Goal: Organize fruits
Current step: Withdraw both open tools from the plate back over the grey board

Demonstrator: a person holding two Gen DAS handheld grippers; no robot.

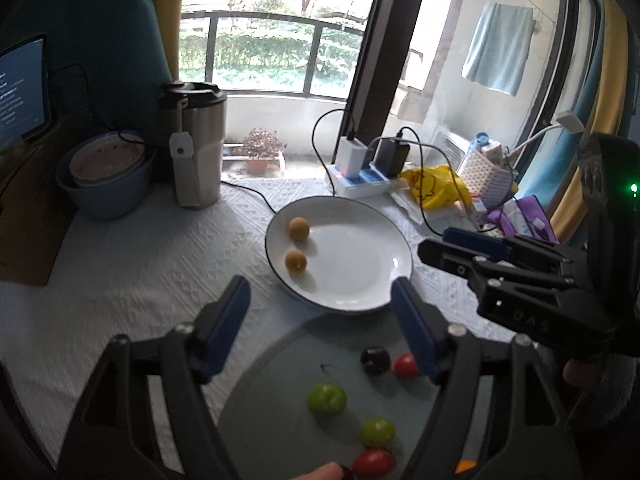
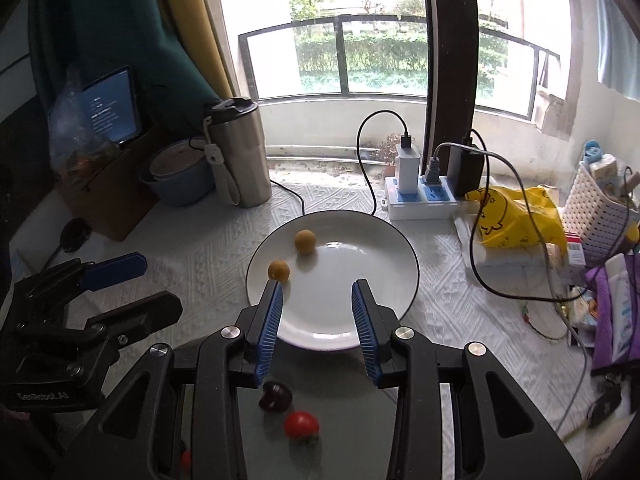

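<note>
my left gripper [image 1: 320, 328] hangs above the near edge of the table, blue-padded fingers spread wide with nothing between them. my right gripper [image 2: 318, 326] sits just beside it, jaws parted by a narrower gap, and i see no fruit in that gap either.

straight ahead lies the round white plate with a dark rim [image 1: 352, 288] on the white textured tablecloth [image 1: 160, 264]. two small round tan fruits [image 1: 299, 228] rest on its left side, close together but not touching.

nearer to me is a round grey board [image 1: 280, 392] holding the loose fruit: a dark purple cherry [image 1: 375, 359] touching or almost touching a small red tomato [image 1: 406, 365], two green round fruits [image 1: 326, 398] apart from each other, and another red tomato [image 1: 373, 462] at the bottom edge.

behind the plate stand a steel tumbler with a black lid [image 1: 196, 144], stacked blue bowls [image 1: 104, 176] and a white power strip with chargers [image 1: 360, 180].
</note>
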